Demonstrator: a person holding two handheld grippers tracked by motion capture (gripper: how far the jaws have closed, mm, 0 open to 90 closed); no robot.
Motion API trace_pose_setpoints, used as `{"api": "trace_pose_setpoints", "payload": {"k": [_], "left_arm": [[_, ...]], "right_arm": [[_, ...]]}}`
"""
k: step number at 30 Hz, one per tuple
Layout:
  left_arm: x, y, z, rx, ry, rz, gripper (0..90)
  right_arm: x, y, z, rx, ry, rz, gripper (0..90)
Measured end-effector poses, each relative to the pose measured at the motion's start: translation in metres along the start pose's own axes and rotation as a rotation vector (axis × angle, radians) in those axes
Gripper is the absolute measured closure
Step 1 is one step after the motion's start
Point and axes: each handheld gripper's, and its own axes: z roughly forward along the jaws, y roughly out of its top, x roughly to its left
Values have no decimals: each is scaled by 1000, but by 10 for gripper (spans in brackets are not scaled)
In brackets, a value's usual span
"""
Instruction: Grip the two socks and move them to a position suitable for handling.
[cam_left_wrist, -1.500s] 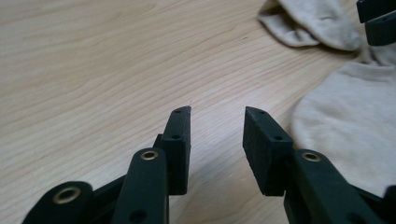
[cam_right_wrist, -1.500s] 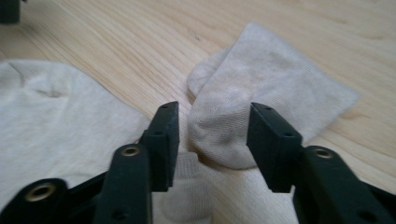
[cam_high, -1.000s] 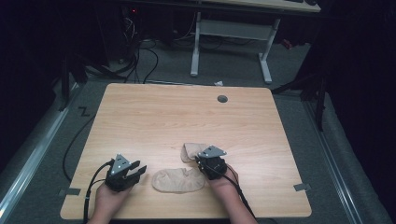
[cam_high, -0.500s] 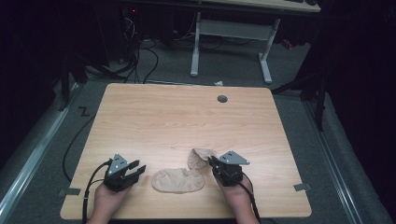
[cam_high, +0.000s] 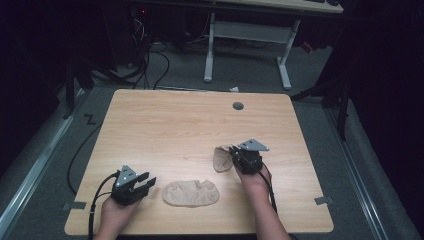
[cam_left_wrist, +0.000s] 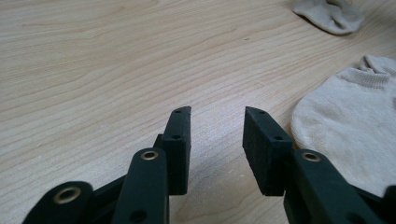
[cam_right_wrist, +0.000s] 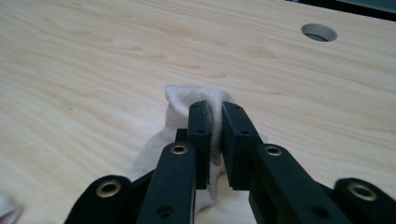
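Note:
Two beige ankle socks are on the wooden table (cam_high: 175, 125). One sock (cam_high: 191, 193) lies flat near the front edge, and its cuff and body (cam_left_wrist: 355, 116) appear at the right of the left gripper view. My right gripper (cam_high: 235, 157) is shut on the second sock (cam_high: 220, 160), whose cuff (cam_right_wrist: 215, 121) is pinched between the jaws, the rest trailing onto the table. My left gripper (cam_high: 146, 184) rests at the front left, open, with bare wood between its jaws (cam_left_wrist: 217, 126). The held sock (cam_left_wrist: 329, 16) shows far off at the top right of the left gripper view.
A round cable hole (cam_high: 238, 106) sits near the table's far edge, also seen as a grommet (cam_right_wrist: 319, 31) in the right gripper view. Beyond the table stand a white desk frame (cam_high: 245, 45) and cables (cam_high: 150, 55) on the dark floor.
My right gripper has carried its sock to the right and slightly up, away from the flat sock. The left gripper has stayed put.

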Motion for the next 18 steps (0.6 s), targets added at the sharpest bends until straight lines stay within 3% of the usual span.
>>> {"api": "trace_pose_setpoints", "payload": {"k": [5, 10, 11, 18], "left_arm": [[1, 0, -1, 4, -1, -2, 624], [2, 0, -3, -5, 3, -7, 625], [2, 0, -3, -3, 4, -6, 624], [3, -1, -2, -1, 3, -6, 624]], "right_arm": [[-11, 13, 20, 24, -24, 2, 807], [-10, 14, 34, 36, -25, 0, 805], [-10, 16, 39, 35, -29, 1, 758], [-11, 26, 37, 9, -37, 3, 697]]}}
